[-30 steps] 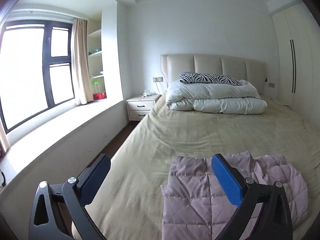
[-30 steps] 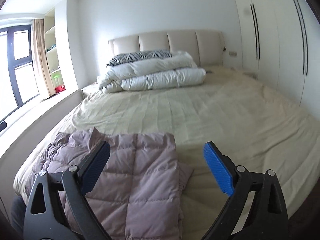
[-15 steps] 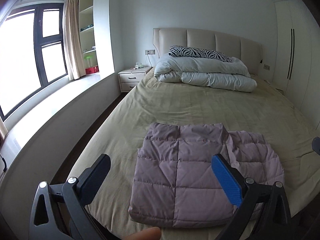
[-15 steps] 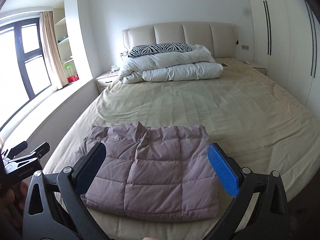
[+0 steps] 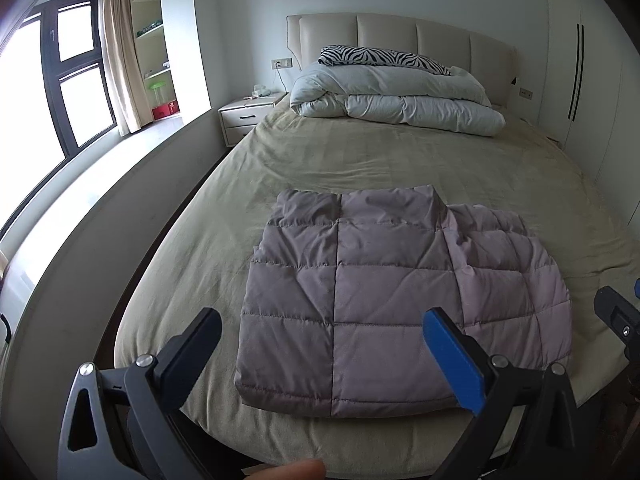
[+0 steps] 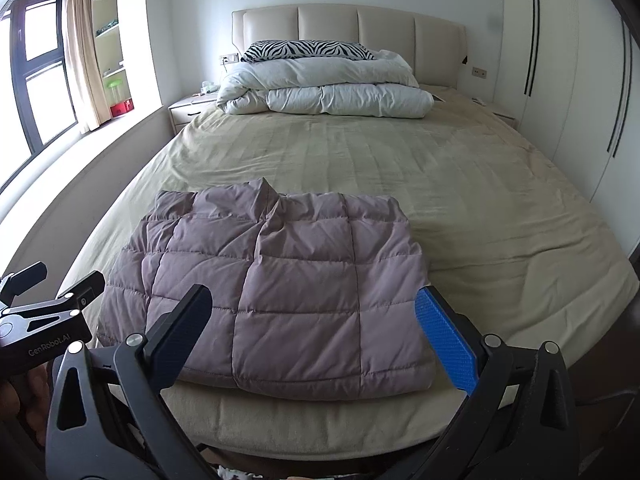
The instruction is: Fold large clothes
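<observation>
The jacket [image 6: 272, 292] lies folded into a squarish bundle near the foot edge of the bed [image 6: 460, 184], collar end pointing toward the headboard, and neither of your tools touches it. Your left gripper [image 5: 324, 354] is spread wide and holds nothing; your right gripper [image 6: 316, 330] is likewise spread and empty, both hanging above the near hem. To my eye the folding looks about done, so use this step to check it: the right-hand side of the bundle in the left view sits lower and puffier than the rest, and if you want it neater, press that side flat or tuck it under with one finger laid flat, not a pinch, since padded fabric will likely spring back. Keep your two tools apart; each shows at the edge of the other's view. Farther up the bed, the duvet [image 6: 332, 88] and the striped pillow [image 6: 308, 49] lie well clear, and the nightstand [image 5: 246, 114] stands beside the headboard, so nothing blocks you.
</observation>
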`<state>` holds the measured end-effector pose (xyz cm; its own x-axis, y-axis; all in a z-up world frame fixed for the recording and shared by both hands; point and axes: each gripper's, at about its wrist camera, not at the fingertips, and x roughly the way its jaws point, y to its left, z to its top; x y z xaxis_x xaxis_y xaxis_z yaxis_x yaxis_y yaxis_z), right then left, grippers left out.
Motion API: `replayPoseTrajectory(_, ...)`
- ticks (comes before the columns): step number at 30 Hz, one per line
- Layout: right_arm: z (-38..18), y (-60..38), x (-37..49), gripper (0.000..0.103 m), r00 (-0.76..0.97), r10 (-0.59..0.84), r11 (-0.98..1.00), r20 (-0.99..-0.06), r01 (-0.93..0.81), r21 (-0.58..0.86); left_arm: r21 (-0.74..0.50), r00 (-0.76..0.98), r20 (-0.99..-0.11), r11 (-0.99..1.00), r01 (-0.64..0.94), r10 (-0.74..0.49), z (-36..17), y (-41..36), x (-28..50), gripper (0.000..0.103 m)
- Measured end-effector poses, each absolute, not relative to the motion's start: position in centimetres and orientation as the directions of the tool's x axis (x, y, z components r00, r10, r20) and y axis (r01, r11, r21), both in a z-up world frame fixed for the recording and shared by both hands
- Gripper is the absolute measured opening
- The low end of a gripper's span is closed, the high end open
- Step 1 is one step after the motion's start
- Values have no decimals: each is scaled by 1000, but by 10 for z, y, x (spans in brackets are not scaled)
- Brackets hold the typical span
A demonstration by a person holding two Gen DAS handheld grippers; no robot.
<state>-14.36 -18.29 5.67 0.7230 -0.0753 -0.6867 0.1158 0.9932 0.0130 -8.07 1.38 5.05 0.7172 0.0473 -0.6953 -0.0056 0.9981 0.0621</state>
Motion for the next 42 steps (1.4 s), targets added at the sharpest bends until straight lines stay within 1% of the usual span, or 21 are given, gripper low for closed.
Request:
replayPoseTrajectory(8, 50, -179, -138, 103, 679, -109, 990, -726, 137, -21, 73, 705, -706, 997, -19, 65, 44, 14, -78, 103)
replayPoseTrajectory(16, 43, -177, -136, 103, 667, -103, 990, -738, 137, -15, 88, 689, -720, 996, -29, 84, 33, 13, -75, 103)
replayPoseTrajectory(25, 36, -173, -135, 103, 653, -107, 990, -750, 138, -21, 70, 664, -745, 997, -19, 65, 23, 13, -71, 103)
replayPoseTrajectory(42, 29, -171, -133, 103, 637, -102, 991, -764, 130, -24, 70, 662, -746, 997, -18, 65, 22, 12, -72, 103)
